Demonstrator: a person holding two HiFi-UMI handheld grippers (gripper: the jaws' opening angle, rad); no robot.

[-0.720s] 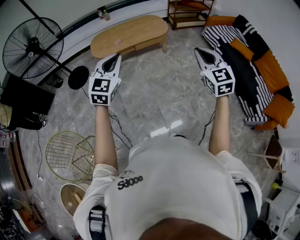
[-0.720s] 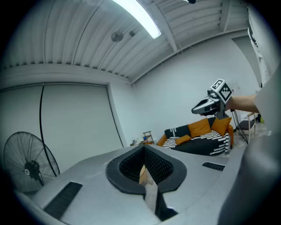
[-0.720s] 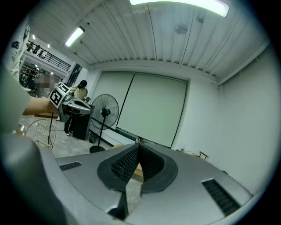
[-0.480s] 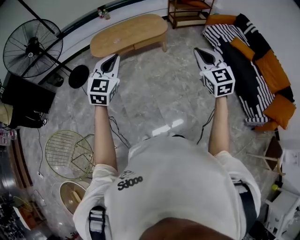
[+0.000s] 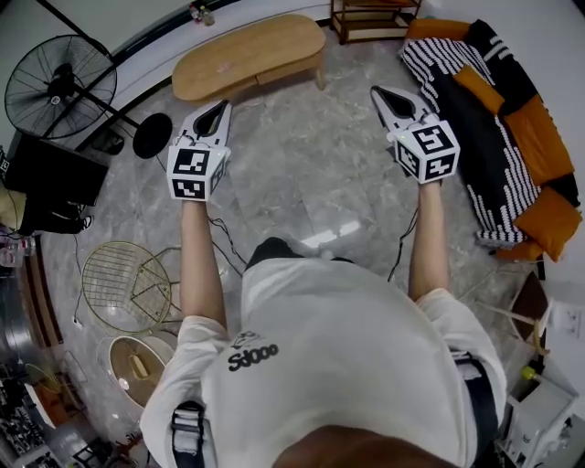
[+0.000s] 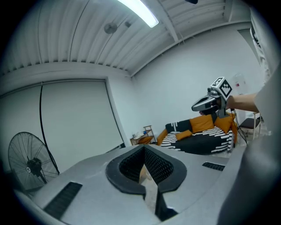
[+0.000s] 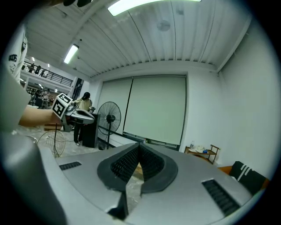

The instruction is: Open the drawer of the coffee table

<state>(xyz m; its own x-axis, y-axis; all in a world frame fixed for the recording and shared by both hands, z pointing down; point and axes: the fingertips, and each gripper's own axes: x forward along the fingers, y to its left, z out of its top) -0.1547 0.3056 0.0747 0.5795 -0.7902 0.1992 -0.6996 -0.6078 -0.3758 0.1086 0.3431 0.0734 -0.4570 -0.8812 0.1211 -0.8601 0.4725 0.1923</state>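
The oval wooden coffee table [image 5: 247, 55] stands at the far side of the marble floor in the head view; I cannot make out its drawer from here. Both grippers are held out at arm's length above the floor, well short of the table. My left gripper [image 5: 218, 111] points toward the table's left half, jaws shut with nothing between them [image 6: 143, 148]. My right gripper [image 5: 384, 94] points past the table's right end, jaws likewise shut and empty [image 7: 139, 154]. Each gripper view shows the other gripper off to its side, the right gripper [image 6: 199, 105] and the left gripper [image 7: 88, 117].
A black standing fan [image 5: 59, 87] and a dark cabinet [image 5: 50, 178] stand at the left. A black-and-orange sofa [image 5: 494, 119] runs along the right. A wooden shelf [image 5: 370, 18] sits behind the table. A wire frame [image 5: 123, 283] and cables [image 5: 228, 251] lie near my feet.
The person has stepped forward; a dark shoe now shows below the arms. Both grippers kept their pose and stayed shut, shifting slightly up in the view.
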